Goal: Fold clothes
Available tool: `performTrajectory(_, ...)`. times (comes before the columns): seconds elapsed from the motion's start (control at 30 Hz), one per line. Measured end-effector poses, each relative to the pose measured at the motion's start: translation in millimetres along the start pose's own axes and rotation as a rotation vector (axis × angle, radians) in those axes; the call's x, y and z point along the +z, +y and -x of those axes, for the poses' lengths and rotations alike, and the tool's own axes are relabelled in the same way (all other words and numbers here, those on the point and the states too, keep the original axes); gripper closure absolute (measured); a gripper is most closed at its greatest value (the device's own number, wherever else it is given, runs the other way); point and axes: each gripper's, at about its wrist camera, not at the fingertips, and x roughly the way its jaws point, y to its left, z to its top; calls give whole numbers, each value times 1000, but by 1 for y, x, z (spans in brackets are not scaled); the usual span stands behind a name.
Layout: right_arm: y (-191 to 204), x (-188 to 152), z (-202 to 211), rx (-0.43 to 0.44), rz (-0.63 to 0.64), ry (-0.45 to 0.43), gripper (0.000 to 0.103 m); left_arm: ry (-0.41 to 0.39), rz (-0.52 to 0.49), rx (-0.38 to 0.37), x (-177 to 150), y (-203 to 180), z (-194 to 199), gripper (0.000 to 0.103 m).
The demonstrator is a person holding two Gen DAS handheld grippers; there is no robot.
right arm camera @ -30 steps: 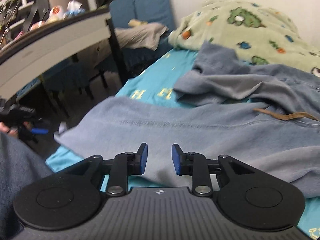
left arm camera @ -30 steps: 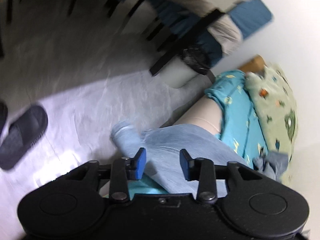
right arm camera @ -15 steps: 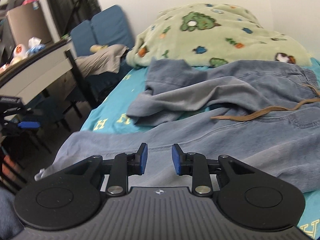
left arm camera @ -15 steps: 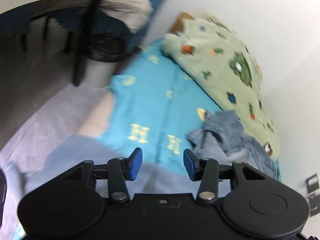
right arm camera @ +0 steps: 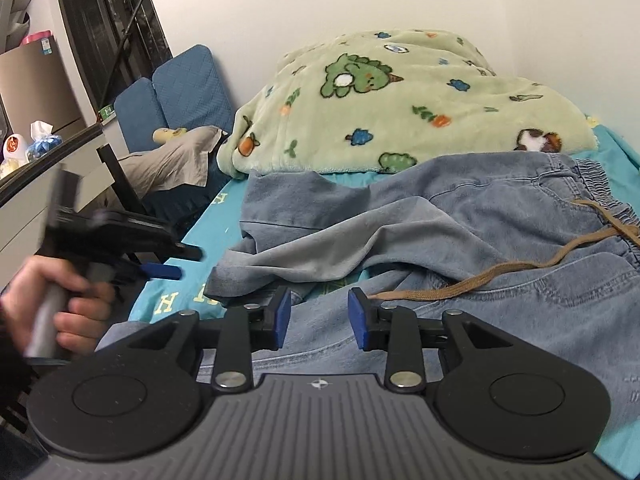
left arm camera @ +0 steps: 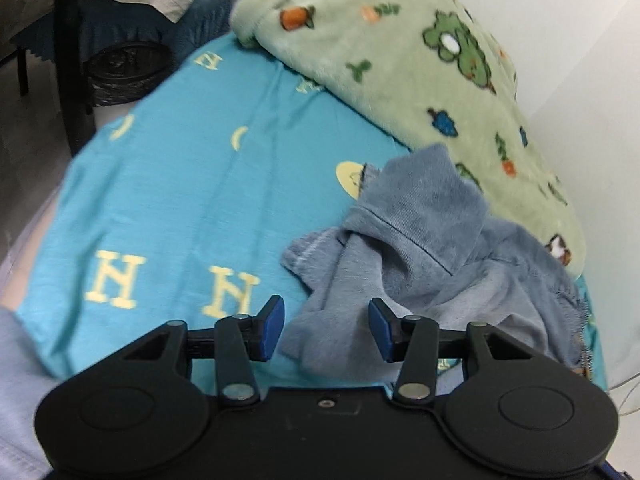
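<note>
A crumpled grey-blue garment lies on the turquoise sheet. My left gripper hovers open just above its near edge, with nothing pinched between the blue pads. In the right wrist view the same garment lies draped over light blue jeans that have a brown drawstring. My right gripper is low over the jeans, its jaws opening and not pressing on any cloth. The left gripper, held by a hand, shows blurred at the left of that view.
A green cartoon-print blanket is heaped at the bed's far end against the white wall. Left of the bed stand a desk, a blue padded chair with grey cloth on it, and a black-lined bin.
The left gripper swung from the floor and bed edge onto the bed, over the grey-blue garment. The right gripper shifted along the jeans and its jaws widened. The left gripper entered the right view.
</note>
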Motion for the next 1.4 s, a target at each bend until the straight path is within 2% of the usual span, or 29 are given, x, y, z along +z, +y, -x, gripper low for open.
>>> performTrajectory(0.13,-10,6,-2,8,-16,10,69,-12,-21,27,-1,-15,-25,62)
performTrajectory(0.23,-20,10,1,-1,-43,-6,69,-35,-60,34,-2,-30,-32,90)
performTrajectory(0.27,-24,12,2,-8,-56,-12,69,-39,-86,38,-2,-39,-32,95)
performTrajectory(0.43,-46,21,18,-37,-138,-56,69,-66,-254,41,-1,-94,-25,97)
performTrajectory(0.6,-63,25,33,-97,-173,-107,69,-63,-405,-27,-17,-165,-23,97)
performTrajectory(0.73,-84,25,39,-139,-233,-121,69,-29,-514,-68,-50,-216,-44,97)
performTrajectory(0.8,-94,23,42,-166,-259,-115,69,-8,-539,-69,-68,-230,-61,97)
performTrajectory(0.93,-112,20,51,-195,-303,-128,69,15,-552,-59,-97,-240,-89,95)
performTrajectory(1.0,-118,19,51,-200,-328,-132,69,10,-550,-85,-102,-238,-93,92)
performTrajectory(1.2,-119,15,45,-188,-330,-115,69,26,-510,-135,-94,-232,-80,82)
performTrajectory(1.3,-118,14,41,-186,-324,-103,69,17,-478,-152,-91,-224,-61,70)
performTrajectory(1.33,-117,13,40,-187,-322,-98,69,14,-464,-153,-90,-222,-54,62)
performTrajectory(1.4,-116,11,37,-186,-318,-88,69,14,-436,-157,-90,-213,-41,59)
